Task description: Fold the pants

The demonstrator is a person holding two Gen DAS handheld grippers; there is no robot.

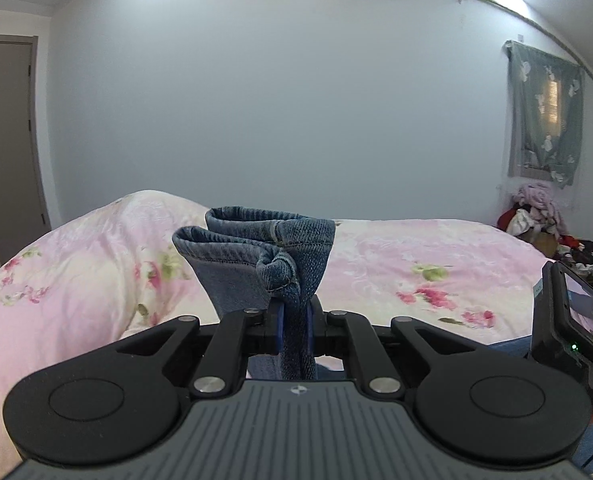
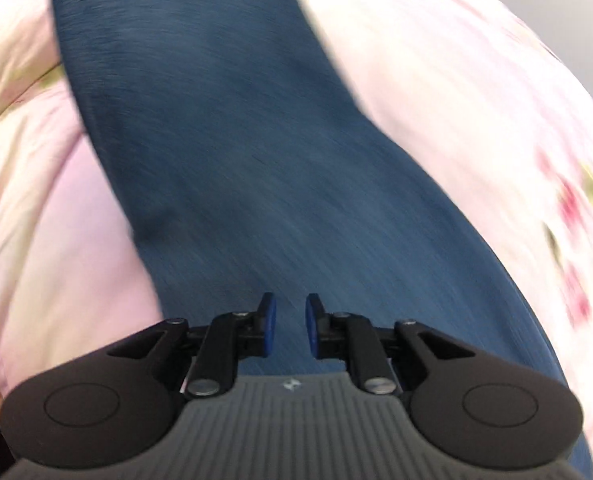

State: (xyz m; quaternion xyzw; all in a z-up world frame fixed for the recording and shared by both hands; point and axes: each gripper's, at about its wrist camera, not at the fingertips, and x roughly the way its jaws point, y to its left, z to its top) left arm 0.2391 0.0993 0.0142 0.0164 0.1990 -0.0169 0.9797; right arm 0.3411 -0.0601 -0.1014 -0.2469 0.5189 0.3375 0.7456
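The blue denim pants (image 1: 256,240) stick up from my left gripper (image 1: 295,312), which is shut on a bunched strip of the fabric just below the two stacked leg hems. In the right wrist view a long blurred stretch of the pants (image 2: 236,120) lies across the pink floral bed cover (image 2: 436,80). My right gripper (image 2: 290,312) hangs over that denim and points steeply down. Its blue pads (image 2: 270,320) stand a narrow gap apart, and nothing is pinched between them.
The bed cover (image 1: 416,248) fills the foreground in the left wrist view. The other hand-held unit with its small screen (image 1: 568,312) shows at the right edge. Behind are a grey door (image 1: 4,140), a curtained window (image 1: 544,112), a clothes pile (image 1: 536,212) and an open suitcase (image 1: 592,260).
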